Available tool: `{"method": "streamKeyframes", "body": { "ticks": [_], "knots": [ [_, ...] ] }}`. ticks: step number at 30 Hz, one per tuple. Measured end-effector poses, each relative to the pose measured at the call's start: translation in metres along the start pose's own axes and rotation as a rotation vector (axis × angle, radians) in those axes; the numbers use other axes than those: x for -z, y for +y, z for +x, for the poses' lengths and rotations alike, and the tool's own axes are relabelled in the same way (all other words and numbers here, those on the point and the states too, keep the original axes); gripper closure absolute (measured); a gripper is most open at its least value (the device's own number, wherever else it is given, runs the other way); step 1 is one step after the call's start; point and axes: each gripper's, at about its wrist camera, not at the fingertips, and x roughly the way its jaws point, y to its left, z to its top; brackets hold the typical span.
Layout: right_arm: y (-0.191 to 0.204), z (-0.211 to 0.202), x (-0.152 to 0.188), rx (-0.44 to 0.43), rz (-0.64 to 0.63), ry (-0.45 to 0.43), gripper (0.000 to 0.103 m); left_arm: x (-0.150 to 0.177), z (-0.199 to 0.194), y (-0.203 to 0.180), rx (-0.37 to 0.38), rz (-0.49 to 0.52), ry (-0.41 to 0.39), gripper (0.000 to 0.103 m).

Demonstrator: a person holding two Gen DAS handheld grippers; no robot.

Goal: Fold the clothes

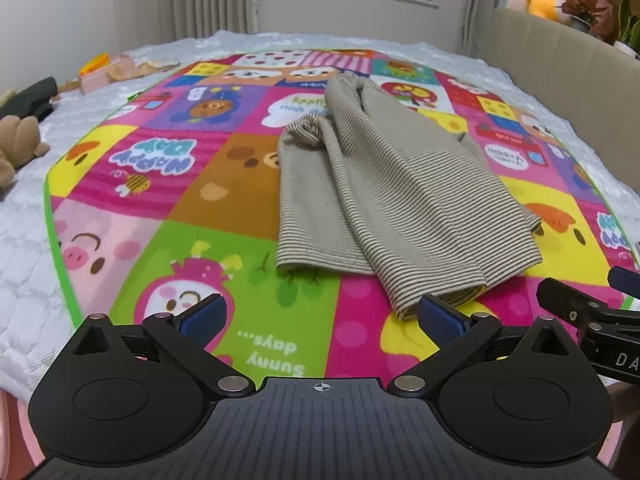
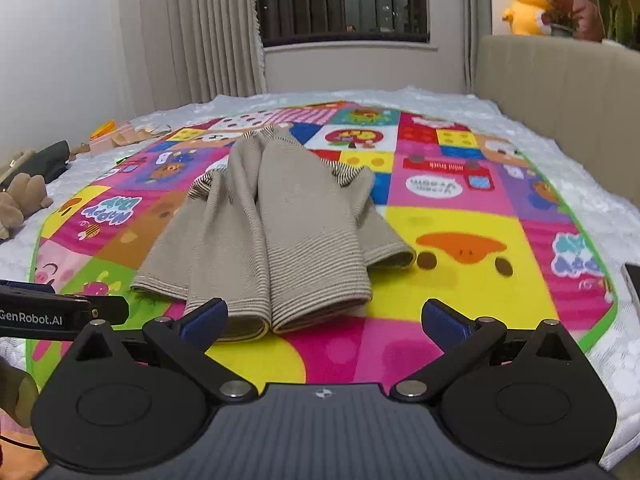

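striped beige garment (image 2: 264,236) sits mid-frame in the right wrist view, lengthwise along the view axis, already doubled: two long panels folded in to the centre line, so the near hem shows two rolled edges side by side at lower centre. one sleeve or flap sticks out to the right of it, a darker striped bit bunches at its upper left. in the left wrist view the same garment (image 1: 384,184) lies centre-right, angled, near corner almost reaching the pad at lower right.

it lies on a cartoon patchwork play mat (image 2: 472,288), likely there as a flat bright work surface over the white quilted bedspread (image 2: 460,108).

right gripper (image 2: 324,320): fingers spread wide, holding nothing. its left pad (image 2: 206,316) overlaps the near hem in the picture; contact not clear. reads as lined up on the hem for a pinch and a fold away from the camera.

left gripper (image 1: 320,318): also spread, empty, garment corner just beside its right pad (image 1: 442,318). offset to the left of the cloth, probably staged for the other hem corner.

edges: brown plush toy (image 2: 20,204) and dark cloth far left, yellow plush (image 2: 526,8) upper right on the shelf behind the beige headboard (image 2: 560,92), window top centre. all well apart from the garment.
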Motion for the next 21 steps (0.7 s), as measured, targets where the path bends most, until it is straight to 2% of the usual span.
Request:
{"method": "streamKeyframes", "body": {
  "ticks": [5, 12, 21],
  "knots": [
    [0.010, -0.007, 0.006, 0.019, -0.020, -0.019, 0.000, 0.003, -0.002, 0.002, 0.013, 0.005, 0.020, 0.000],
    [-0.002, 0.001, 0.002, -0.035, 0.049, 0.058, 0.000, 0.003, -0.001, -0.005, 0.012, 0.017, 0.052, 0.000],
    [-0.005, 0.001, 0.005, -0.049, 0.057, 0.075, 0.000, 0.004, -0.003, -0.008, 0.015, 0.013, 0.056, 0.000]
  ]
}}
